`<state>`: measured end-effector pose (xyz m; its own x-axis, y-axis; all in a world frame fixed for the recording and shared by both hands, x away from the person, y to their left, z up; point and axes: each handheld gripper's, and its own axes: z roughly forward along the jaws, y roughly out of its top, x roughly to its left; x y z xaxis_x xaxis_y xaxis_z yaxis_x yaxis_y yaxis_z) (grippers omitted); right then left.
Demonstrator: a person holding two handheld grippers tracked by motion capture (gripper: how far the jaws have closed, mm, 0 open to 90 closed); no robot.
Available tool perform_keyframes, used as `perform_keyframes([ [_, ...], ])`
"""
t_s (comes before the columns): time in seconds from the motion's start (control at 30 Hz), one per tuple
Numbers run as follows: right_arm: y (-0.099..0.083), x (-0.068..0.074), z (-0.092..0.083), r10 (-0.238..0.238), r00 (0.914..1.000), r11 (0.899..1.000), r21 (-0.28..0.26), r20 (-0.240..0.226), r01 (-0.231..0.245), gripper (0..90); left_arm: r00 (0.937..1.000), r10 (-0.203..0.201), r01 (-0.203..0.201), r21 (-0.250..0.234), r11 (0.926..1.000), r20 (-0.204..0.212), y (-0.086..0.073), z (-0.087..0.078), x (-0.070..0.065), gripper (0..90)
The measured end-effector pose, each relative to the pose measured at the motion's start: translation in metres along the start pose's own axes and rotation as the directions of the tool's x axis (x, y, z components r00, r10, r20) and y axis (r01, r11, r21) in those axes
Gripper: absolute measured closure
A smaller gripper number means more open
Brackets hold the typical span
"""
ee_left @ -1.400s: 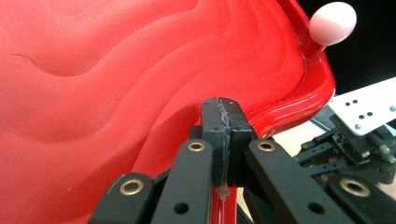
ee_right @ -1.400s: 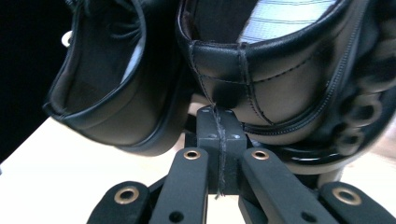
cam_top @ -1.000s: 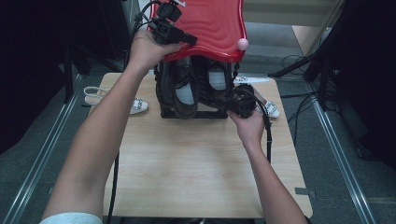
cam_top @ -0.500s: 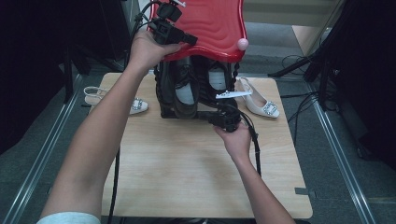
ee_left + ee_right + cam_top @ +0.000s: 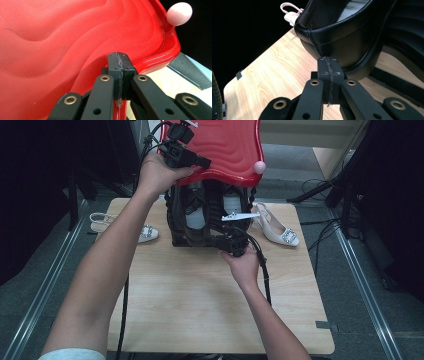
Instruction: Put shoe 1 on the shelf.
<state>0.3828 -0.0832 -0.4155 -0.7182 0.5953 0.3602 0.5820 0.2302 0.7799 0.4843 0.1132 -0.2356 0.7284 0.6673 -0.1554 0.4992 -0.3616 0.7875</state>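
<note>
Right gripper view: right claw (image 5: 329, 72) closed, tips at the heel seam of the black shoe (image 5: 352, 37), gripping nothing I can see.
Shoe position: just ahead of that claw on the counter (image 5: 274, 75), under the red lid (image 5: 225, 150).
Left claw (image 5: 121, 65): clamped on the lid's rim.
Nearer hand: right.

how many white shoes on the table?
2. One white shoe lies left of the black rack; the other white shoe lies to its right. More may be hidden behind the rack or under the red lid.
</note>
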Motion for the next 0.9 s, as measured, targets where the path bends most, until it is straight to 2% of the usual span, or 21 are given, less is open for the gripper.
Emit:
perform_keyframes([
  [0.1,0.006,0.004,0.004,-0.02,0.9992,1.0,0.012,0.034,0.019,90.0,1.0,-0.007,0.007,0.003,1.0,0.0,0.0,0.0,0.0,90.0],
  [0.27,0.014,0.002,0.009,-0.013,0.9994,1.0,0.025,0.031,0.013,90.0,1.0,-0.005,0.005,0.004,1.0,-0.001,0.0,0.0,0.0,90.0],
  [0.43,0.023,0.002,0.016,-0.023,0.9979,1.0,0.015,0.06,0.022,90.0,1.0,0.002,-0.002,0.002,1.0,-0.003,0.0,-0.001,0.0,90.0],
  [0.9,0.044,-0.001,0.037,0.012,0.9972,1.0,-0.007,0.073,-0.012,90.0,0.9998,0.019,-0.02,-0.006,0.9998,-0.011,-0.001,0.0,-0.001,90.0],
])
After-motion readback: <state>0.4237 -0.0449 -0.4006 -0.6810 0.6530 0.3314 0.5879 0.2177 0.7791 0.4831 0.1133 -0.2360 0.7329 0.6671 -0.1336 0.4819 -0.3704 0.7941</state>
